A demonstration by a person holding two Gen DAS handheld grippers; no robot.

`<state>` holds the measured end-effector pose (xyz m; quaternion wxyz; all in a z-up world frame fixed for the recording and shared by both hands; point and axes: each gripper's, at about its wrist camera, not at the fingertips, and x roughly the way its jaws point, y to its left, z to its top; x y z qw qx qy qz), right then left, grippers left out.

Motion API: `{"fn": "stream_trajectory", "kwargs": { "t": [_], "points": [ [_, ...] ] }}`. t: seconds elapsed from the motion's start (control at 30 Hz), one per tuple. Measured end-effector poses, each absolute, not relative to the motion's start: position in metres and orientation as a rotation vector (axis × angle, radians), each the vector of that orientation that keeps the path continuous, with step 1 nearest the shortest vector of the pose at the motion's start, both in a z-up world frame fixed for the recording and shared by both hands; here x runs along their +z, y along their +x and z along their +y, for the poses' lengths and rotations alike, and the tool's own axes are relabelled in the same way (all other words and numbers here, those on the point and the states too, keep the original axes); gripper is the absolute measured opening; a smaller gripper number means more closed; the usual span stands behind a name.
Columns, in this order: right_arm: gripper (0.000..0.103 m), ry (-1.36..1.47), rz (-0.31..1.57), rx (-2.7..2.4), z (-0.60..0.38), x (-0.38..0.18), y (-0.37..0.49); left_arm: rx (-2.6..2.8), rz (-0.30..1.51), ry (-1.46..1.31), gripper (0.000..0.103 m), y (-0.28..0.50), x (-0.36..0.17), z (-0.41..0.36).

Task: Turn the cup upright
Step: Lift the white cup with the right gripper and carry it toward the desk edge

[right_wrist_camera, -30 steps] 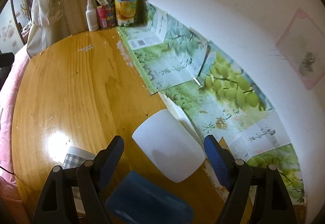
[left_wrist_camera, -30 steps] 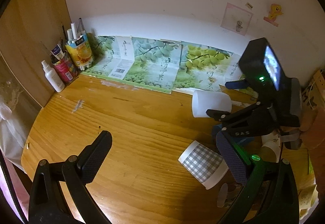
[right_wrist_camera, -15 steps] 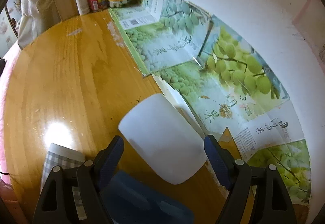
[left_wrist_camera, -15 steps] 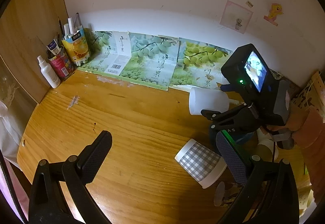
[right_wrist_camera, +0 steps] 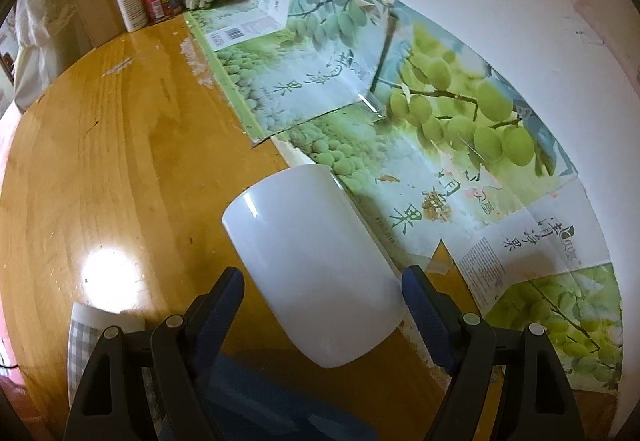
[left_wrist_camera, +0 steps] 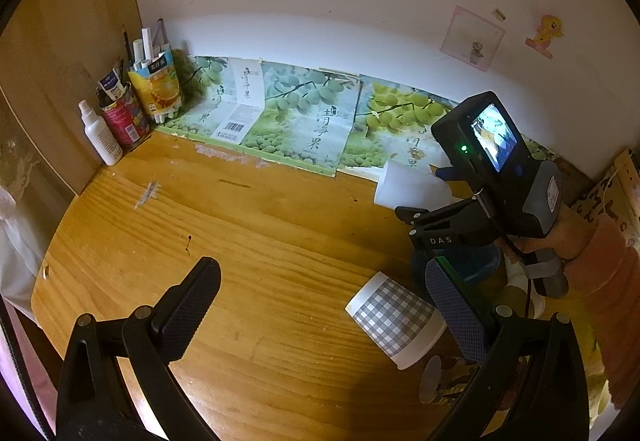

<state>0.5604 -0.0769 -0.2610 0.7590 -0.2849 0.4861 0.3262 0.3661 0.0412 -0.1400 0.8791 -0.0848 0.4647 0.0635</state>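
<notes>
Both jaws of our right gripper (right_wrist_camera: 322, 299), spread wide, have advanced around the white cup (right_wrist_camera: 310, 265) at twelve o'clock; closing comes next.

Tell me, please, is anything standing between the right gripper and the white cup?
Nothing visible. The white cup lies on its side directly between the open fingers of the right gripper, with small gaps on both sides.
</notes>
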Motion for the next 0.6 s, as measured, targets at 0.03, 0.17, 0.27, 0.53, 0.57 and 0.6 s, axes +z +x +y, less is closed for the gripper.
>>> {"fn": "stream_trajectory", "kwargs": {
  "t": [0.03, 0.17, 0.27, 0.53, 0.57, 0.6],
  "points": [
    [0.082, -0.613, 1.061, 0.706, -0.077, -0.262, 0.561, 0.133, 0.971, -0.184, 0.102, 0.366, -0.14, 0.042],
    [0.082, -0.58, 1.081, 0.705, -0.078, -0.264, 0.566, 0.142, 0.974, -0.196, 0.102, 0.364, -0.141, 0.046],
    [0.08, -0.545, 1.113, 0.707, -0.079, -0.267, 0.569, 0.15, 0.971, -0.205, 0.102, 0.363, -0.141, 0.047],
    [0.077, -0.457, 1.161, 0.704, -0.083, -0.266, 0.577, 0.162, 0.97, -0.228, 0.102, 0.362, -0.138, 0.052],
    [0.077, -0.451, 1.168, 0.7, -0.084, -0.266, 0.578, 0.164, 0.968, -0.228, 0.102, 0.362, -0.138, 0.053],
    [0.076, -0.444, 1.177, 0.697, -0.085, -0.266, 0.579, 0.166, 0.968, -0.228, 0.102, 0.363, -0.138, 0.053]
  ]
}}
